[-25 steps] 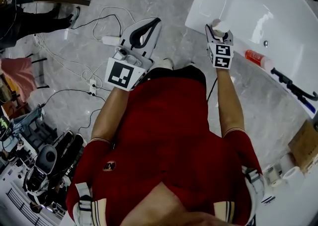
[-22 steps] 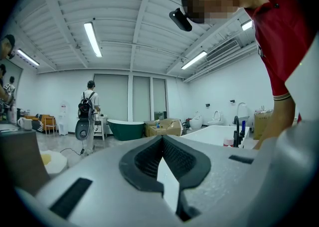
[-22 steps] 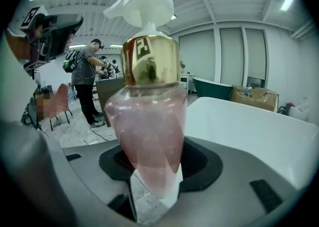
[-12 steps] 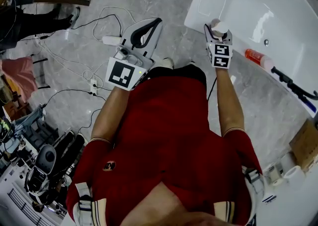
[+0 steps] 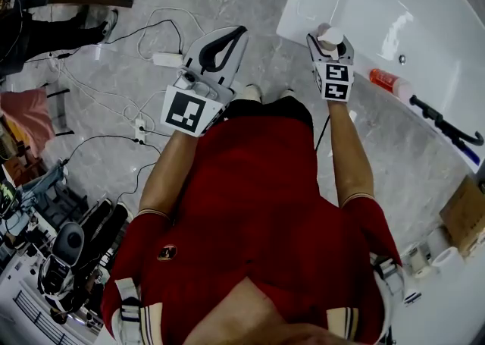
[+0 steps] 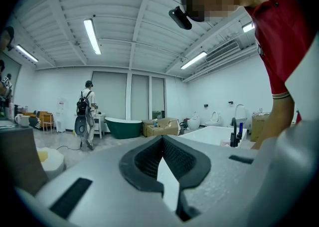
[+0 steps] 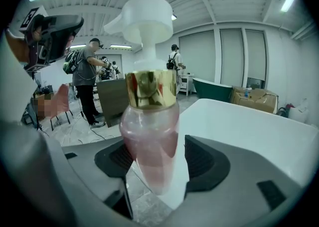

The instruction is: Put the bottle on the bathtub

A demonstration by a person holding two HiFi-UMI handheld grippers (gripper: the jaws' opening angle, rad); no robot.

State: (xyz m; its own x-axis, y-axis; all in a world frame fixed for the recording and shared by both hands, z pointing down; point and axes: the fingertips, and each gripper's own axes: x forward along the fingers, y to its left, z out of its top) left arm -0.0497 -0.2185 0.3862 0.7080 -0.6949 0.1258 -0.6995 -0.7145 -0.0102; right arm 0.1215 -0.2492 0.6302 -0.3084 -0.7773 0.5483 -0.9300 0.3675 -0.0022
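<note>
— Holding what in the right gripper (image 5: 331, 46)?

— Pinching a clear pink pump bottle (image 7: 149, 141) with a gold collar and a white pump head. One dark pad pressed against each side of its body. Standing upright between the jaws in the right gripper view.

— And where, against the white bathtub (image 5: 379, 2)?

— Up at the tub's near corner, over the rim. From the head view, showing only as a white pump top between the jaw tips. In the right gripper view, set in front of the broad white rim, with grey marble floor (image 5: 265, 10) showing below its base. Hard to say whether touching the rim or hanging just above it.

— And the left gripper (image 5: 221, 48)?

— Pressed together at the tips, gripping nothing. Held out over the floor, well apart from the tub, pointing away from the body like the right one.

— Anything else along the tub?

— Lying on the long rim, an orange-red tube (image 5: 390, 82) with a pale cap, well apart from the bottle. Further along the same rim, a black faucet fitting (image 5: 447, 125).

— And down on the floor?

— Just beyond the left gripper, a white power strip (image 5: 168, 58) with its cable trailing off. Nearer, filling the lower head view, a red shirt (image 5: 250, 207) with a bare forearm reaching out to each gripper.
</note>
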